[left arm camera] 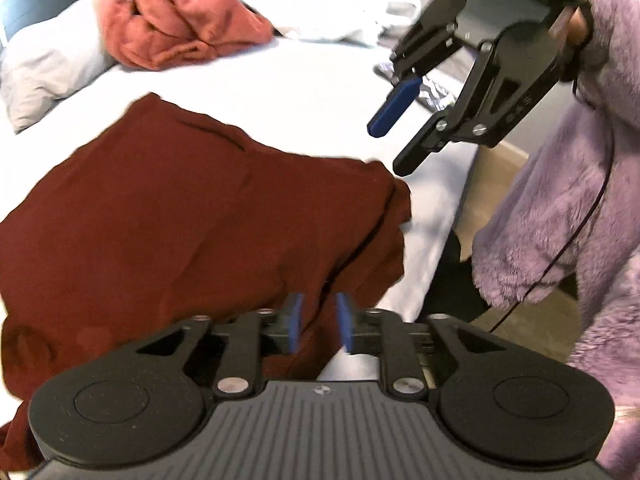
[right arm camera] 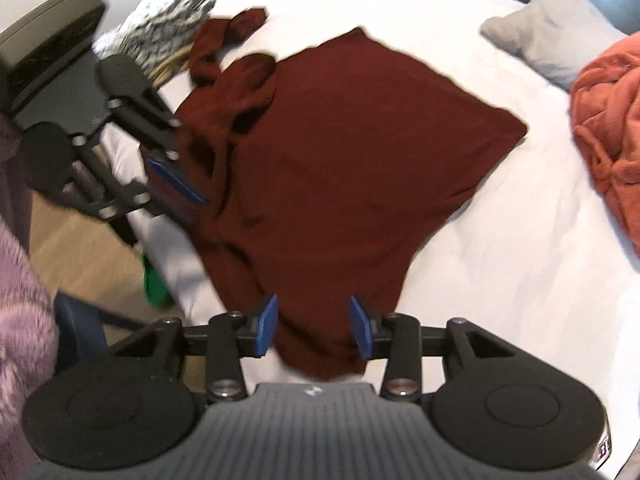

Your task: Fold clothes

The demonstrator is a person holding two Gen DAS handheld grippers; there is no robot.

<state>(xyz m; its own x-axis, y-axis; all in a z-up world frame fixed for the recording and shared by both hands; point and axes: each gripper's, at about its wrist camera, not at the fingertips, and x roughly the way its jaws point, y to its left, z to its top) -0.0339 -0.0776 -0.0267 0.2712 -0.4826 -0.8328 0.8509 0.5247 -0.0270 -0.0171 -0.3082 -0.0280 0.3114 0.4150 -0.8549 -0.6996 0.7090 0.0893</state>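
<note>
A dark maroon garment (left arm camera: 200, 220) (right arm camera: 340, 160) lies mostly flat on the white bed sheet (left arm camera: 300, 92) (right arm camera: 500, 260), near the bed's edge. One sleeve (right arm camera: 232, 40) is bunched at its far end in the right wrist view. My left gripper (left arm camera: 320, 324) (right arm camera: 184, 200) hovers over one edge of the garment, its blue pads slightly apart and holding nothing. My right gripper (right arm camera: 314, 326) (left arm camera: 390, 148) is open above the garment's near hem, wider than the left. A fluffy purple sleeve (left arm camera: 580, 200) covers the arm behind it.
A crumpled coral garment (left arm camera: 180, 20) (right arm camera: 608, 120) and a grey pillow (left arm camera: 48, 64) (right arm camera: 552, 32) lie further along the bed. A black-and-white patterned cloth (right arm camera: 168, 28) sits by the bunched sleeve. Wooden floor (right arm camera: 88, 248) and a green object (right arm camera: 154, 280) lie beyond the bed edge.
</note>
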